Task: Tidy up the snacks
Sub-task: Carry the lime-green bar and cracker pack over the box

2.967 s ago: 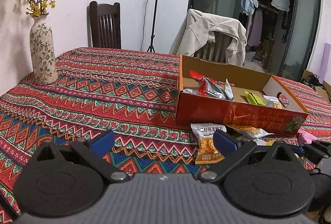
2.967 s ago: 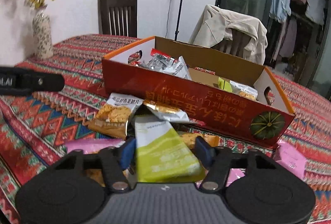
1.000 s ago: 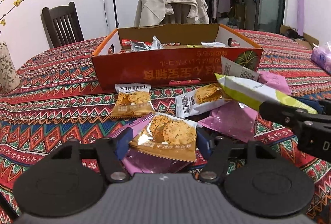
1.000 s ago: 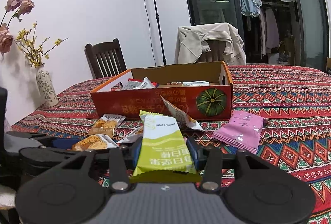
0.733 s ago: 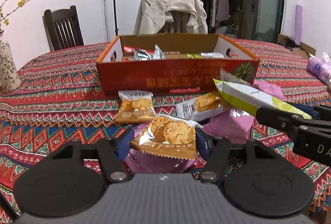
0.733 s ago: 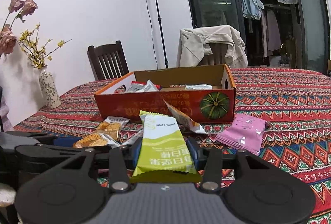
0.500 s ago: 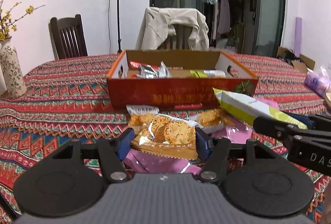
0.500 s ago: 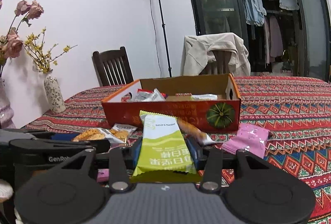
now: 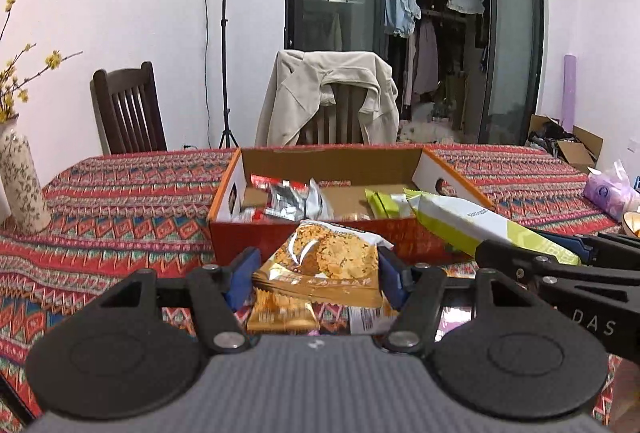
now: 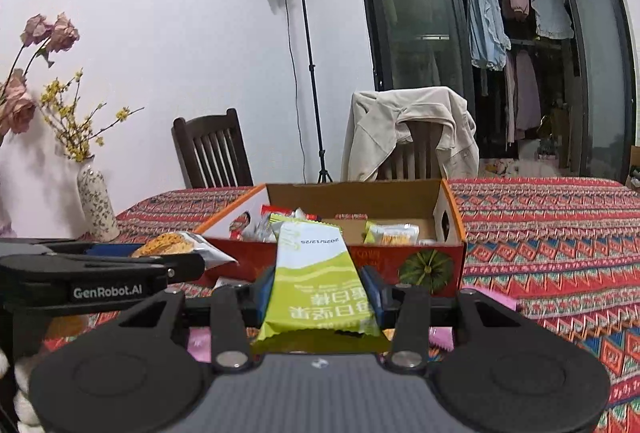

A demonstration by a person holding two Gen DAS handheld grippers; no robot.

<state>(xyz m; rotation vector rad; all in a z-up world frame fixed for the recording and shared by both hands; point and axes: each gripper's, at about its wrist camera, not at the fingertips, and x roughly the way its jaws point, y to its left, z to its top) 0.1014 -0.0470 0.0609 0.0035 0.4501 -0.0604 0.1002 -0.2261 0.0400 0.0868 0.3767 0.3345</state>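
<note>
My left gripper (image 9: 316,269) is shut on a gold cookie packet (image 9: 328,265) and holds it above the table, just before the orange cardboard box (image 9: 304,237). My right gripper (image 10: 318,287) is shut on a green-and-white snack bar packet (image 10: 316,281), also raised in front of the box (image 10: 424,265). The bar packet (image 9: 472,225) shows at the right of the left wrist view, its tip over the box's right front corner. The box holds several snack packets (image 9: 296,201). More packets (image 9: 280,313) lie on the cloth below my left gripper.
A patterned red tablecloth (image 9: 120,201) covers the table. A flowered vase (image 9: 20,185) stands at the left edge. Two chairs (image 9: 128,109) stand behind the table, one draped with a beige jacket (image 9: 332,93). A purple bag (image 9: 608,189) lies at the far right.
Both grippers have risen and moved toward the box with their packets. The box now fills the middle of both views, and its inside shows from above.
</note>
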